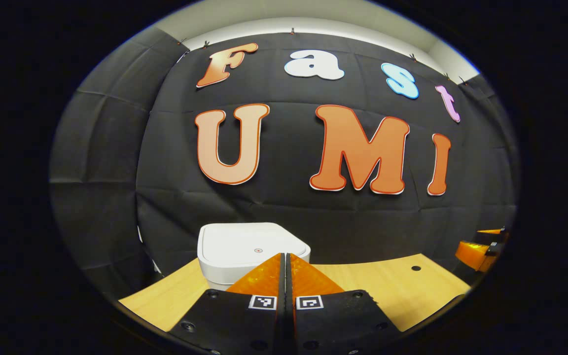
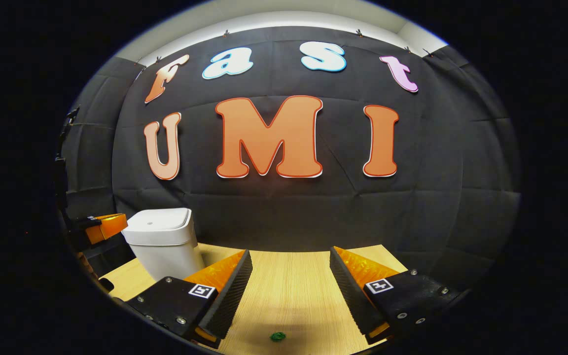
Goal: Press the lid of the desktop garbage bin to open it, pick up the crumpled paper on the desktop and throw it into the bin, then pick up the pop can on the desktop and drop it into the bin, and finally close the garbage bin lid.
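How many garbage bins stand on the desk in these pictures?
1. The white garbage bin stands on the wooden desk, lid closed, just beyond the shut left tool and far left of the open right tool.

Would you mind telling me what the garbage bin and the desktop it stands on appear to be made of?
The garbage bin looks like white moulded plastic with a smooth, faintly glossy finish: rounded corners, an even colour and soft highlights on its closed lid. The desktop looks like pale wood or a wood-look laminate, going by the fine straight grain lines; which of the two cannot be told. Its surface seems matte.
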